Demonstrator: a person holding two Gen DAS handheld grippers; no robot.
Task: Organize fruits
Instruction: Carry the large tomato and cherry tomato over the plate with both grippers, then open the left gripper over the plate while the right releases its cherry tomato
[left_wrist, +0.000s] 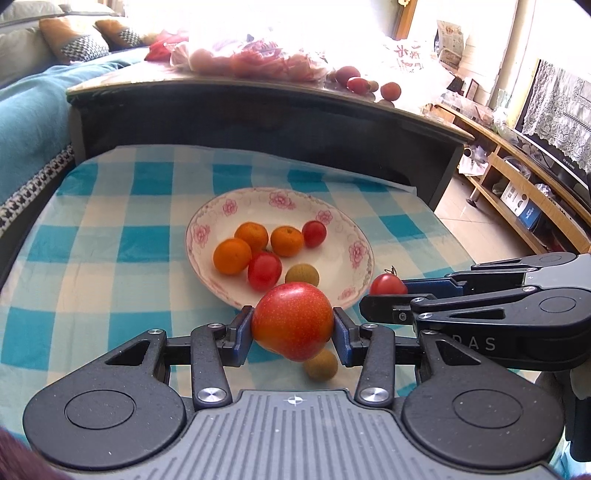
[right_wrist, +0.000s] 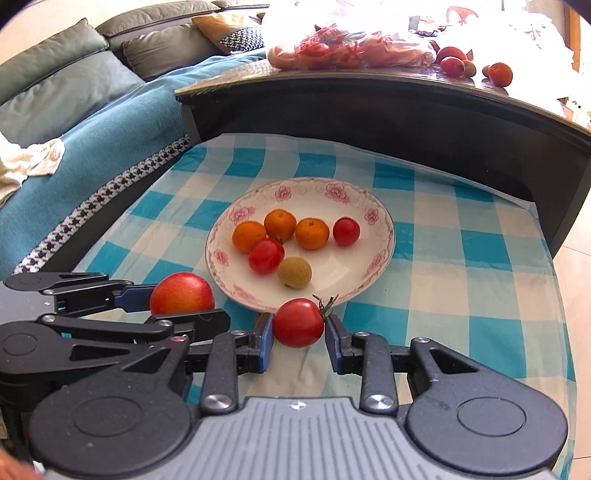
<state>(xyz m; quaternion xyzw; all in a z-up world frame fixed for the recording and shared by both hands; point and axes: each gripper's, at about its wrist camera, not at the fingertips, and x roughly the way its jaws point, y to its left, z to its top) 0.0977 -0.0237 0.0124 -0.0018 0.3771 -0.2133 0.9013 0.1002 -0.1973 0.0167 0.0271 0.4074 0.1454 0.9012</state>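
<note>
We hold an apple (left_wrist: 291, 320) and a tomato (right_wrist: 298, 322) in closed jaws; the plate (right_wrist: 384, 236) lies just ahead, mid-frame.

Glossy glazed plate (right_wrist: 384, 236) on matt checked cloth (right_wrist: 461, 266).

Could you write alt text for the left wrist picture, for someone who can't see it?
The left gripper holds a large red-orange fruit just short of a floral plate on a blue checked cloth. The plate holds three oranges, two red tomatoes and a small tan fruit. The right gripper comes in from the right, holding a small tomato.
</note>
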